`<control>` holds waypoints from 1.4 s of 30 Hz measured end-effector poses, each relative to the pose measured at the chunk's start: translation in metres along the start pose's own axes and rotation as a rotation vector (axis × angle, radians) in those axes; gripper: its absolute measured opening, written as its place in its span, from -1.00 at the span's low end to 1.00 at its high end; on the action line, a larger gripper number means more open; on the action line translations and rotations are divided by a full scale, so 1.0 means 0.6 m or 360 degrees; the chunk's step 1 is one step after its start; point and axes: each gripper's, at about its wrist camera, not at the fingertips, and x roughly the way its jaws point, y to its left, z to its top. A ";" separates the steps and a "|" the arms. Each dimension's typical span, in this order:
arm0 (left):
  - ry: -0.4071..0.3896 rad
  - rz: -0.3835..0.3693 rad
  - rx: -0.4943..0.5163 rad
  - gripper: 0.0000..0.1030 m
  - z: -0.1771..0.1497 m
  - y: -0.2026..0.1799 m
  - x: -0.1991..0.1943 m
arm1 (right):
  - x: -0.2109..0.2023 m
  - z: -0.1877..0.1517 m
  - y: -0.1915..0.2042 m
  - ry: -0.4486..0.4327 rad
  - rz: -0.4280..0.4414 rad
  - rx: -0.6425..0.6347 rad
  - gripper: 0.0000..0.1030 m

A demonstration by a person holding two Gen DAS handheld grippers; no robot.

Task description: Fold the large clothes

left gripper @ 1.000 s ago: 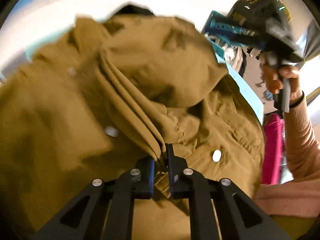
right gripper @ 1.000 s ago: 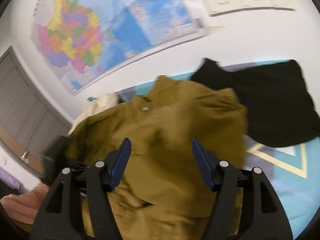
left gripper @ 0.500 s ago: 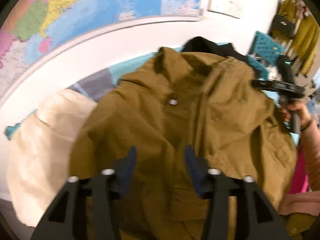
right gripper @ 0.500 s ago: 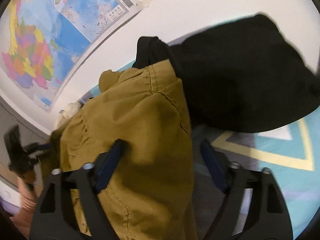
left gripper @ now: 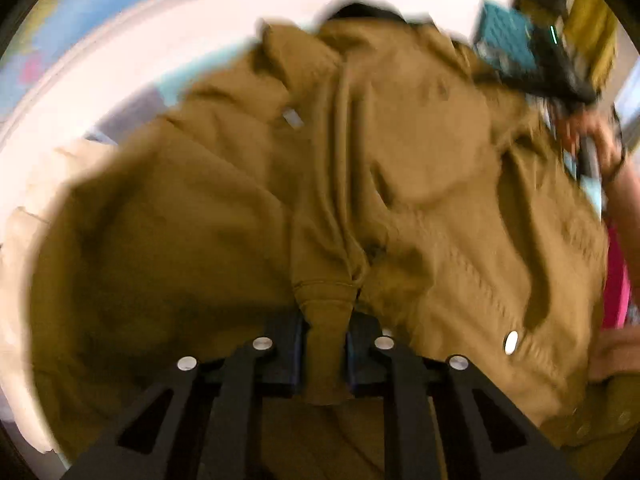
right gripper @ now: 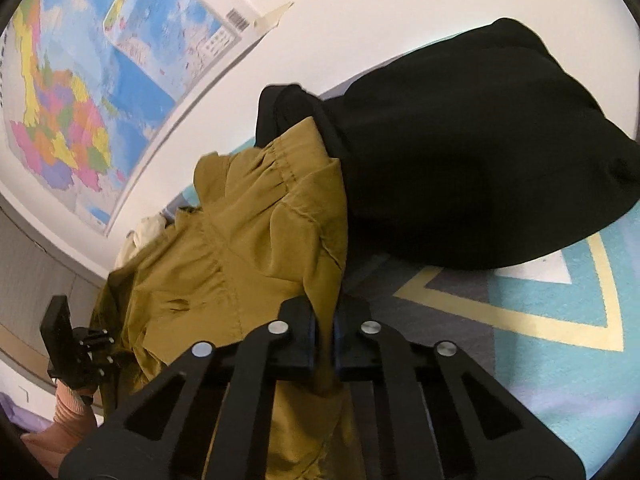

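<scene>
Between both jaws, olive jacket (left gripper: 400,168) pinched

Blur, cover and cut edges

Left wrist view is motion-blurred throughout; the jacket (left gripper: 400,184) hides most of the mat and the cream cloth (left gripper: 36,216) at left; the right gripper (left gripper: 560,68) is a far-right smear; in the right wrist view the black garment (right gripper: 480,152) covers the mat (right gripper: 560,360); the map (right gripper: 80,92) is cut at the left edge.
</scene>
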 end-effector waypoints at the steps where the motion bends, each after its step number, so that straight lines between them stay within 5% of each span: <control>1: -0.0038 0.0014 -0.0040 -0.72 0.008 0.013 -0.015 | -0.003 0.001 -0.004 -0.0008 0.0012 0.0011 -0.91; 5: -0.0132 0.0068 -0.0175 -0.64 0.051 0.070 -0.051 | -0.007 0.004 -0.013 -0.0024 0.0020 0.0044 -0.92; 10: -0.0015 0.0244 -0.0221 -0.33 0.088 0.093 0.002 | 0.005 -0.001 -0.021 -0.0002 -0.0047 0.0074 -0.86; 13: 0.0077 0.0273 -0.0307 -0.25 0.094 0.115 0.035 | -0.005 -0.003 -0.017 -0.0020 -0.0165 0.0073 -0.43; 17: 0.0030 0.0255 -0.0332 0.02 0.096 0.121 0.023 | -0.053 -0.005 0.047 -0.0188 -0.0265 -0.0121 -0.31; 20: -0.0029 0.0242 -0.0343 0.08 0.090 0.121 -0.003 | -0.057 -0.015 0.118 -0.0213 -0.0161 -0.0344 -0.11; 26: -0.0298 0.0242 -0.0322 0.27 0.045 0.108 -0.103 | 0.068 -0.061 0.249 0.0109 0.0003 -0.0726 -0.04; 30: -0.0377 0.0283 -0.0370 0.34 -0.001 0.111 -0.156 | 0.168 -0.078 0.235 0.0366 -0.0049 -0.0634 -0.01; 35: -0.0430 0.0306 -0.0424 0.35 -0.061 0.126 -0.184 | 0.148 -0.088 0.259 0.0290 -0.0089 -0.0655 0.10; 38: -0.0443 0.0304 -0.0465 0.35 -0.087 0.135 -0.187 | 0.107 -0.117 0.329 0.0253 0.0091 -0.0820 0.27; 42: -0.0470 0.0282 -0.0537 0.35 -0.111 0.147 -0.192 | 0.097 -0.199 0.441 0.0464 0.0585 -0.1009 0.38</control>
